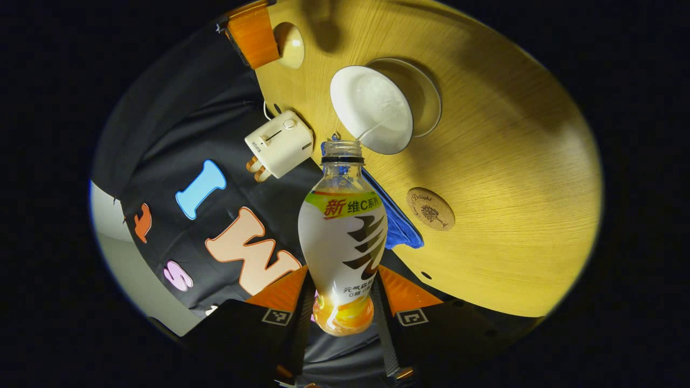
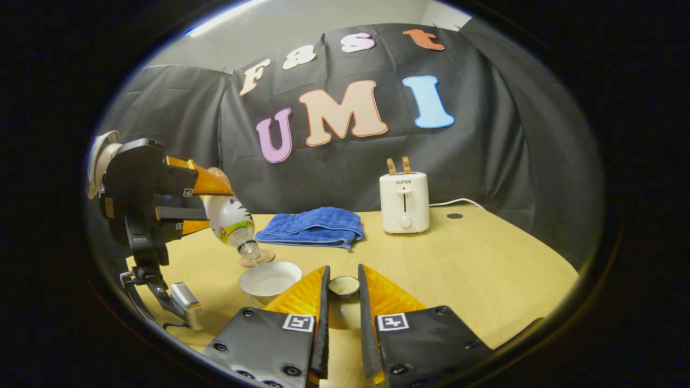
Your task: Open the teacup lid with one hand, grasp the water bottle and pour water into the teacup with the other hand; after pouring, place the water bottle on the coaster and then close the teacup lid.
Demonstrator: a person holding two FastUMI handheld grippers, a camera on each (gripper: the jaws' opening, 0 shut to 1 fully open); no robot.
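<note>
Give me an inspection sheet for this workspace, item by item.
Surface: wooden table, bare patches dry.
Job's things: water bottle tipped, uncapped, a thin stream running into the open teacup; lid held off the cup; coaster free.
Clutter: blue towel folded; toaster with two slices up.
Grippers: left gripper jaws clamped on the bottle; right gripper jaws around the lid.
Cables: white cord behind the toaster.
Surroundings: black cloth wall.
</note>
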